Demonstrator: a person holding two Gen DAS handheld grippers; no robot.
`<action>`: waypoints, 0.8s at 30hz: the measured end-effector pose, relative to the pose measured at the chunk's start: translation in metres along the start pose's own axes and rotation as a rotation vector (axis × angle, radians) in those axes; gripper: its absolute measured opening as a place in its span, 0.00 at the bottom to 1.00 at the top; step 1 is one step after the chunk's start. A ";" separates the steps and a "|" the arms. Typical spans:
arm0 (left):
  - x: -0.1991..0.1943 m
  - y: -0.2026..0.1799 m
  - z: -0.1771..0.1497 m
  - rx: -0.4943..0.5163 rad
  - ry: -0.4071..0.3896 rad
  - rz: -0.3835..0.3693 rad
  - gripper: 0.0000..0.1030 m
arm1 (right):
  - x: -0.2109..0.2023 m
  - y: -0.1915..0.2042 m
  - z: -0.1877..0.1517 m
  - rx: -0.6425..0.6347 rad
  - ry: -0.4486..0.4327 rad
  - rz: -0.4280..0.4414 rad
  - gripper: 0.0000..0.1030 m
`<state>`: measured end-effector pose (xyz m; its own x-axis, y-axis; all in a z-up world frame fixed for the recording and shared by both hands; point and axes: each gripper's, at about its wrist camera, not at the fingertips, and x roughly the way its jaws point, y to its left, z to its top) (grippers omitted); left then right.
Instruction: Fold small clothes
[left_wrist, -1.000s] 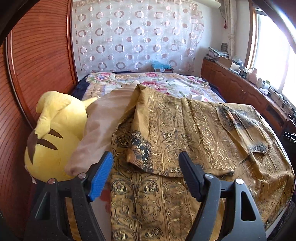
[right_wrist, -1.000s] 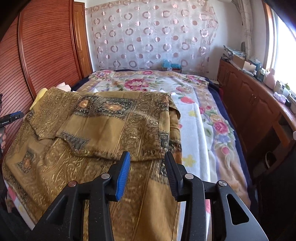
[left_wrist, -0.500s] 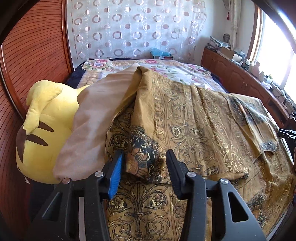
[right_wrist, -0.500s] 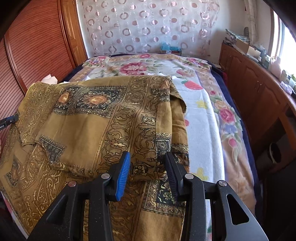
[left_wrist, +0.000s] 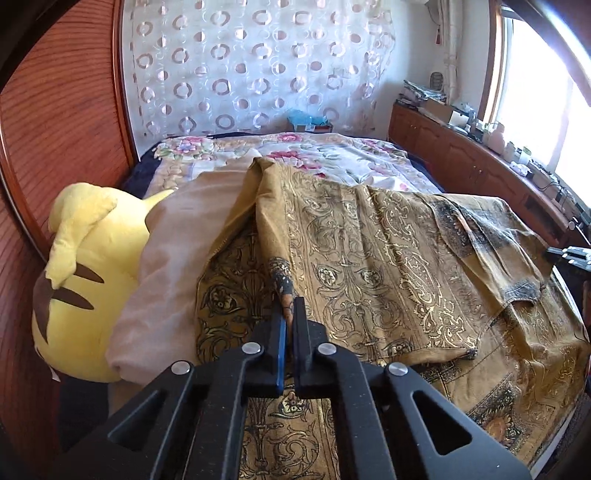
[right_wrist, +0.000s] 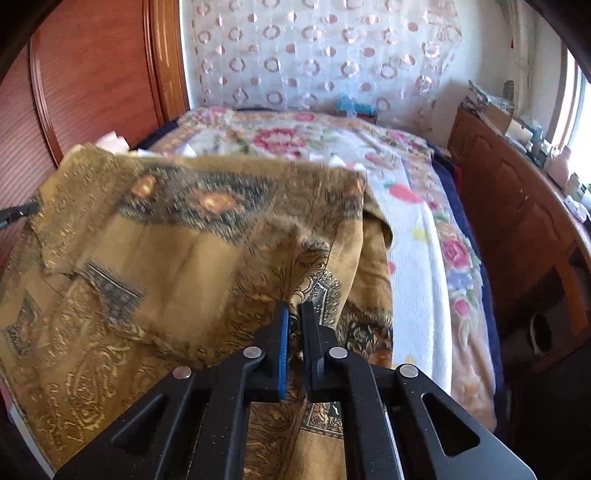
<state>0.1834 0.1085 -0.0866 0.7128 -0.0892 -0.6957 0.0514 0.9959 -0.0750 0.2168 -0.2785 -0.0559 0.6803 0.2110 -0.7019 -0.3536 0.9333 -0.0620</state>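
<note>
CHANGE: left hand-held gripper (left_wrist: 289, 310) and right hand-held gripper (right_wrist: 294, 314) have just been closing and each now clamps a near corner of the gold patterned garment (left_wrist: 388, 266) spread on the bed (right_wrist: 417, 266) | MEANING: both corners secured, fold likely ready to lift | EDGES: yellow plush toy (left_wrist: 85, 280) and beige cloth (left_wrist: 177, 258) crowd the left side | ROOM: bare floral bedspread beyond and to the right.

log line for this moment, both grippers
left gripper: just closed, pinching patterned garment edge | right gripper: just closed on same garment | bed
</note>
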 end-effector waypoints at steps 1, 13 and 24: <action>-0.003 -0.001 0.001 0.001 -0.010 0.000 0.02 | -0.007 0.000 0.002 0.003 -0.028 0.006 0.05; -0.079 0.002 0.006 -0.010 -0.139 -0.076 0.02 | -0.086 0.002 -0.011 -0.004 -0.192 0.054 0.03; -0.150 0.003 -0.075 -0.073 -0.176 -0.110 0.02 | -0.147 -0.002 -0.105 0.032 -0.226 0.083 0.03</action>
<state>0.0241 0.1233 -0.0364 0.8170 -0.1867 -0.5455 0.0896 0.9758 -0.1997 0.0502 -0.3415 -0.0267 0.7776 0.3436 -0.5266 -0.3961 0.9181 0.0141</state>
